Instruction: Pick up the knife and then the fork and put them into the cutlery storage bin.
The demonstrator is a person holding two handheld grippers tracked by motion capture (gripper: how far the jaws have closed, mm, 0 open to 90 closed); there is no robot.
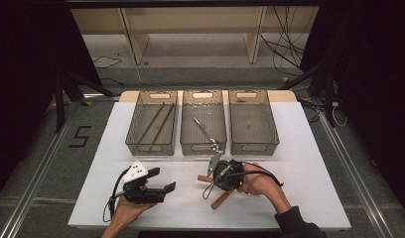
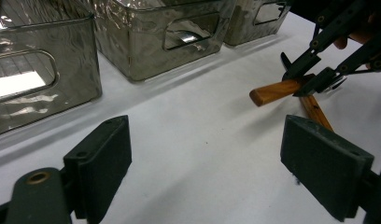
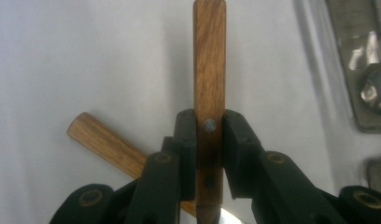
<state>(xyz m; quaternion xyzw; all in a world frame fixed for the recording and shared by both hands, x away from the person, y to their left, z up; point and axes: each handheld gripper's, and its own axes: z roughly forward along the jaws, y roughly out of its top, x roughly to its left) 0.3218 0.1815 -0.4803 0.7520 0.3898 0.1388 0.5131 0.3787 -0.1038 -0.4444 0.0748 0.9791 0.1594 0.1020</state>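
Right gripper (image 1: 216, 174) is clamped on the wooden handle of a knife (image 3: 209, 88), pads (image 3: 186, 140) pressed to both sides just at the rivet. Handle sticks out past the jaws; in the high view the blade (image 1: 214, 161) points up toward the middle bin (image 1: 203, 148). A second wood-handled utensil (image 1: 222, 199) lies flat on the white table (image 1: 300, 163) under and across the held one, its end poking out toward the near edge. Left gripper (image 1: 163, 179) rests low on the table in the person's left hand (image 1: 125, 208), jaws spread wide, nothing between them, well apart from the knife. Three clear bins sit in a row at the far side: left bin (image 1: 133, 141) holds chopsticks (image 1: 157, 123), middle one holds a metal utensil (image 1: 205, 132), right bin (image 1: 270, 141) looks bare.
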